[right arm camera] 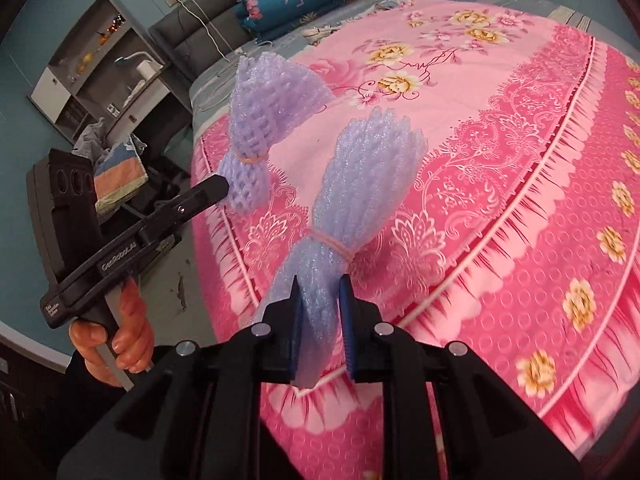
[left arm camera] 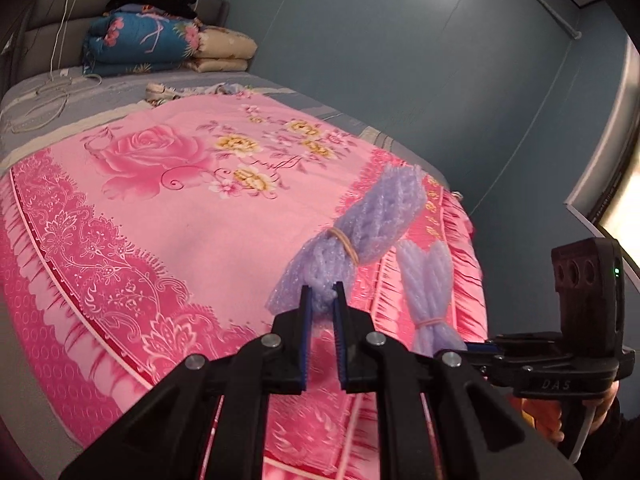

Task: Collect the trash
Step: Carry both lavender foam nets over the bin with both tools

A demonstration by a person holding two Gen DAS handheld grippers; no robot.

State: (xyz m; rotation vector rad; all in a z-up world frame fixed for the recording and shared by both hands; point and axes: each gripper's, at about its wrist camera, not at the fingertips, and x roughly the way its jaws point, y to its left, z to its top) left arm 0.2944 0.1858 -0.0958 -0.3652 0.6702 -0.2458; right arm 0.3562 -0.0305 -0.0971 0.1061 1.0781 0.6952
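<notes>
My left gripper [left arm camera: 323,294] is shut on the lower end of a purple foam net bundle [left arm camera: 372,216] tied with a rubber band, held above the pink bed cover. It shows in the right wrist view too [right arm camera: 256,120], with the left gripper [right arm camera: 224,188] at its base. My right gripper [right arm camera: 320,292] is shut on a second purple foam net bundle [right arm camera: 360,184], also banded, held up over the bed's corner. That bundle shows in the left wrist view [left arm camera: 428,288] to the right of the first.
A bed with a pink floral cover [left arm camera: 168,216] fills the scene. Folded quilts [left arm camera: 160,44] lie at the headboard. A white cable [left arm camera: 52,88] lies near them. A shelf unit [right arm camera: 100,64] and a chair with cloths [right arm camera: 120,172] stand left of the bed.
</notes>
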